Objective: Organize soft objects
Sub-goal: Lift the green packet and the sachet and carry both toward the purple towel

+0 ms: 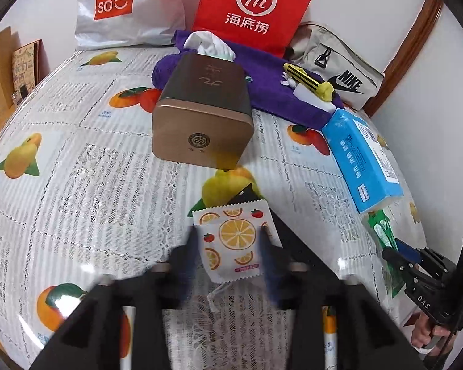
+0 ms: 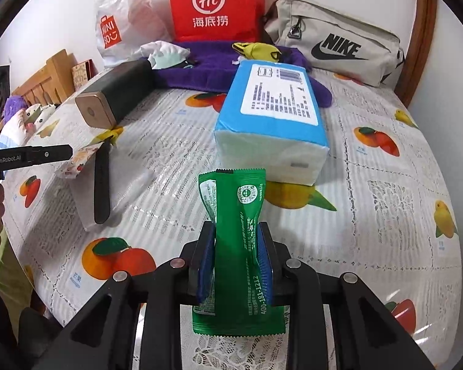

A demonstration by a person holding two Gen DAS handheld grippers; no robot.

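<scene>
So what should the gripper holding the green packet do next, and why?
Probably carry the green packet forward and set it down beside the blue tissue pack. The right gripper is clamped on it above the table, while the left gripper stands open around the orange-print sachet.

Red bag (image 1: 253,9), Nike pouch (image 2: 333,49), perhaps plush toys (image 2: 18,117).

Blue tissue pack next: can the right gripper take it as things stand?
Probably not yet: the right gripper is shut on a green foil sachet, though the blue plastic-wrapped tissue pack lies unobstructed just ahead.
</scene>
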